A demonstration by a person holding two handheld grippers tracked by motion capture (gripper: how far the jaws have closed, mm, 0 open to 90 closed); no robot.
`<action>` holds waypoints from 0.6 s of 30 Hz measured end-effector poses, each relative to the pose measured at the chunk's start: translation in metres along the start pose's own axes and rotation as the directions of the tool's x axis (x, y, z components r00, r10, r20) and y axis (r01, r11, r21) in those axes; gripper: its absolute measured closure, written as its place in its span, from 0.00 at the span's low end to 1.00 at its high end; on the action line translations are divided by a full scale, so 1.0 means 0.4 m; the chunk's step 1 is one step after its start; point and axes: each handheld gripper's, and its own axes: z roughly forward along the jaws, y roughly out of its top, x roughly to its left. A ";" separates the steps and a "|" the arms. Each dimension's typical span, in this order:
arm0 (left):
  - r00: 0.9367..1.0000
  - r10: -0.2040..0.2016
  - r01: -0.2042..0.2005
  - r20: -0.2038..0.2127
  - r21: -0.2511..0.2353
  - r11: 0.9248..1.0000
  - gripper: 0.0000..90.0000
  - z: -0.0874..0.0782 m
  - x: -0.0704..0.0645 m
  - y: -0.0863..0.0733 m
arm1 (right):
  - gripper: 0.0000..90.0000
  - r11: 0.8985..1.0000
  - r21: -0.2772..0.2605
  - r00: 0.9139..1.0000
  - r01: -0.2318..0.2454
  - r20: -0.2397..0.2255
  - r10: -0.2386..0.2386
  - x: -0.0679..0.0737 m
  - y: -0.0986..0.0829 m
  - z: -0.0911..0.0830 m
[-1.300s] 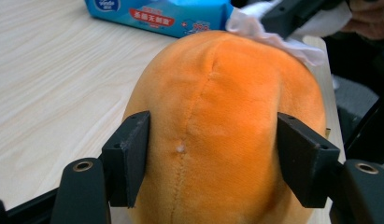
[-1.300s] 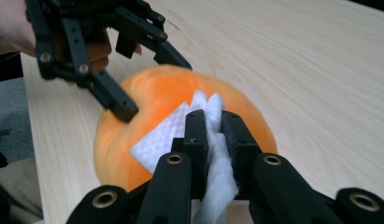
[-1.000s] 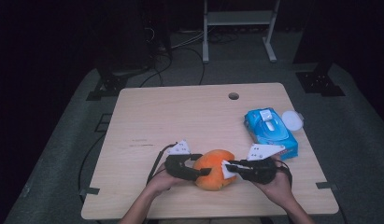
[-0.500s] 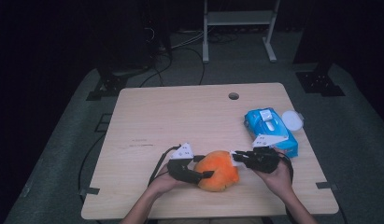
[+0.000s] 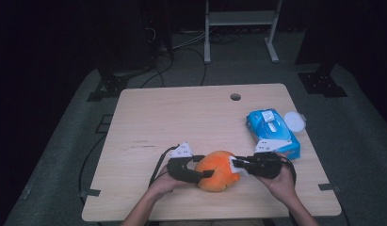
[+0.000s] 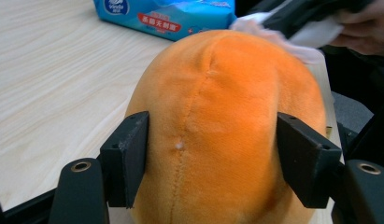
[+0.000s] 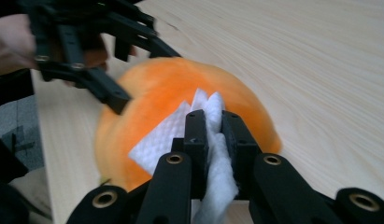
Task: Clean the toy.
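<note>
- Plush (image 5: 219, 170): orange, rounded, resting on the bench (image 5: 191, 117) near the front edge, well short of the blue wipe pack (image 5: 272, 132).
- Left tongs (image 5: 201, 174): clamped across the plush from its left side; in the left gripper view both pads (image 6: 129, 161) press into the fabric on either side of the centre seam, spread wide but loaded.
- Right tongs (image 5: 236, 165): closed on a folded white wipe (image 7: 213, 140), set against the right upper flank of the plush.
- Wipe (image 5: 238, 167): touching the plush surface, one corner laid flat on the orange fabric, the rest bunched between the jaws.
- Key relation: plush lying directly between the two tongs, left tongs bracing from one side, right tongs with wipe bearing in from the opposite side, roughly along one line across the plush.
- Seam of the plush (image 6: 199, 93): running away from the left tongs toward the wipe, so likely wiping strokes travel over the crown toward the brace.
- Judgement: wiping in hand; any push from the right is taken by the left clamp, provided that grip holds.
- Risk: soft body may deform or roll under the wipe.
</note>
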 end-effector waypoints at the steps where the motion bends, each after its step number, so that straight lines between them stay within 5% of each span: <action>1: 1.000 0.003 -0.003 0.002 -0.005 1.000 0.34 0.002 -0.005 0.001 | 0.90 1.000 0.007 1.000 -0.009 0.016 0.009 -0.010 -0.004 0.001; 4: 1.000 0.013 -0.013 -0.013 0.001 1.000 0.31 0.011 -0.024 0.009 | 0.90 0.999 0.011 0.999 -0.048 0.018 0.048 -0.028 -0.010 0.003; 12: 0.996 0.082 -0.081 -0.018 0.015 0.997 0.28 0.034 -0.072 0.023 | 0.89 0.999 -0.036 1.000 0.008 -0.027 -0.009 0.027 0.032 0.000; 18: 0.995 0.095 -0.094 0.015 -0.009 0.995 0.17 0.023 -0.066 0.028 | 0.89 1.000 0.008 0.998 0.027 -0.052 -0.027 0.025 0.022 0.006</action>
